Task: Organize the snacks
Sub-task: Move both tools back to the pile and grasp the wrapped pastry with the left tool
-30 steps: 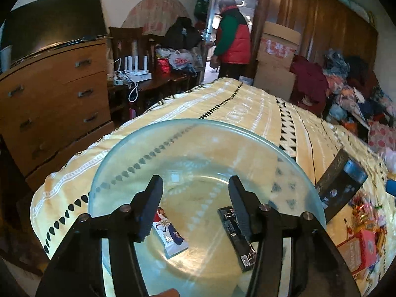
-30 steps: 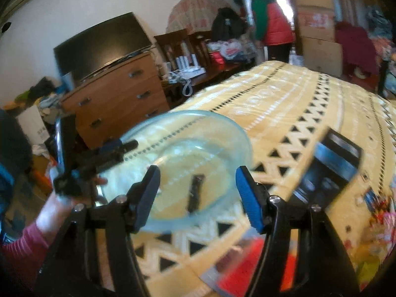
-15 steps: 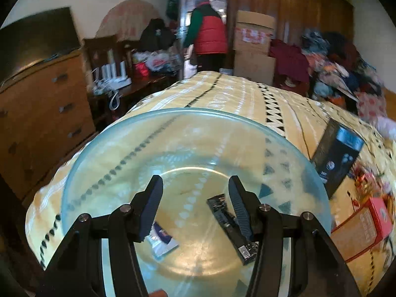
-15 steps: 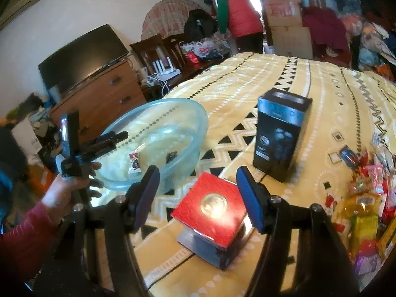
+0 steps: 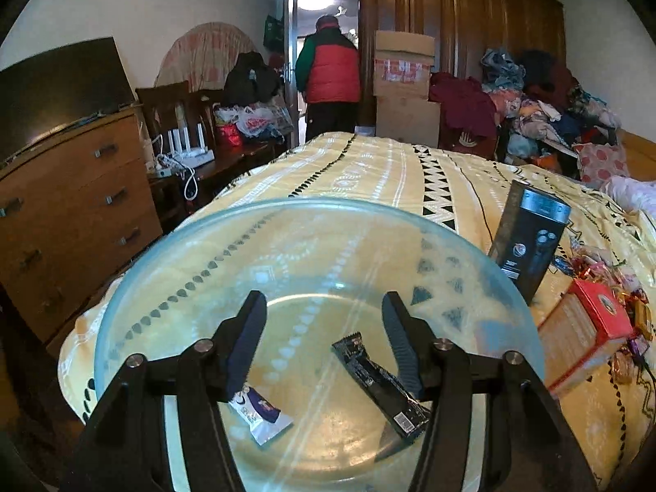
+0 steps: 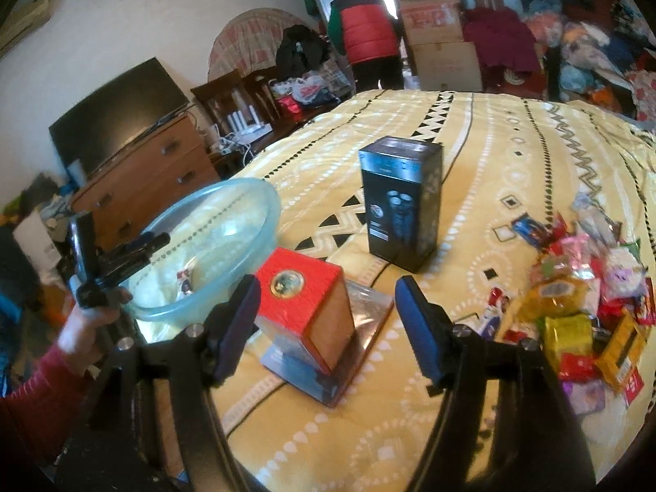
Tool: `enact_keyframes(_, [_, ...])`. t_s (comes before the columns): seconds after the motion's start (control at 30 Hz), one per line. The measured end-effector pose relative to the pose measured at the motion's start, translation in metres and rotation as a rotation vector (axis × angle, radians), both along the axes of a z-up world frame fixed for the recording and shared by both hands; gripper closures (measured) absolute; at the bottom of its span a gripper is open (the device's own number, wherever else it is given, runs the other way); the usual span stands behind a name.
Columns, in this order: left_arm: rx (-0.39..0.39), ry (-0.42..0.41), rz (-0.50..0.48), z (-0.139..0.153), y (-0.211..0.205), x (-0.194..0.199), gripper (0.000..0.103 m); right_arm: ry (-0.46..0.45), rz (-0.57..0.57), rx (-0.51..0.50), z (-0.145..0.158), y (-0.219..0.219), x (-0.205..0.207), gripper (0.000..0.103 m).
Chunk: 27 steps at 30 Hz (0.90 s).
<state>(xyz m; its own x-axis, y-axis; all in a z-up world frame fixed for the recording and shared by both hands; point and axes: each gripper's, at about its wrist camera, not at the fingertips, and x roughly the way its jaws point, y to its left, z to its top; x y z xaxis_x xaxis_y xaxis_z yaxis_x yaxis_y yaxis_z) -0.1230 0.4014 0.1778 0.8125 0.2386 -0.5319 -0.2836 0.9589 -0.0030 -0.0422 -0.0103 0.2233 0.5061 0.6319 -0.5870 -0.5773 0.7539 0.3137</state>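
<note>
A clear blue-tinted glass bowl sits on the yellow patterned bedspread; it also shows in the right wrist view. Inside lie a black snack bar and a small white and purple packet. My left gripper is open and empty, just over the bowl's near side. My right gripper is open and empty, above a red-topped box. A heap of wrapped snacks lies at the right, and shows at the left wrist view's right edge.
A tall black box stands upright behind the red box, also in the left wrist view. A wooden dresser with a TV stands left of the bed. A person in a red vest is at the far doorway.
My right gripper swung right, away from the bowl, over the red box toward the snack heap. My left gripper stays over the bowl, its view turned slightly right.
</note>
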Motion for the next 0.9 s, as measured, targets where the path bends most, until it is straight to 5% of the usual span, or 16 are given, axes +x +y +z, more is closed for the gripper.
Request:
enact_keyframes(0.2, [0.030,0.002,0.003,0.013,-0.012,-0.010,0.037,-0.031,-0.062,0.030,0.019,-0.056,-0.024,0.028])
enact_keyframes(0.3, [0.096,-0.066,-0.020,0.036,-0.043,-0.031,0.037,-0.096,-0.102,0.003,0.038,-0.098,-0.051,0.027])
enact_keyframes(0.47, [0.096,-0.175,-0.248,0.077,-0.136,-0.049,0.017,-0.177,-0.205,-0.176,0.065,-0.175,-0.116,0.025])
enact_keyframes(0.57, [0.055,-0.202,-0.433,0.083,-0.208,-0.043,0.014,-0.217,-0.283,-0.350,0.092,-0.235,-0.173,0.025])
enact_keyframes(0.7, [-0.096,-0.092,-0.661,0.056,-0.300,-0.013,0.014,-0.279,-0.434,-0.441,0.155,-0.302,-0.234,0.025])
enact_keyframes(0.77, [-0.107,0.011,-0.748,0.029,-0.343,0.002,0.014,-0.337,-0.531,-0.360,0.197,-0.332,-0.264,0.015])
enact_keyframes(0.8, [-0.132,0.081,-0.791,0.010,-0.364,0.013,0.014,-0.356,-0.548,-0.317,0.209,-0.341,-0.274,0.000])
enact_keyframes(0.9, [-0.228,0.275,-0.838,-0.047,-0.403,0.045,0.014,-0.393,-0.547,-0.183,0.227,-0.363,-0.287,0.000])
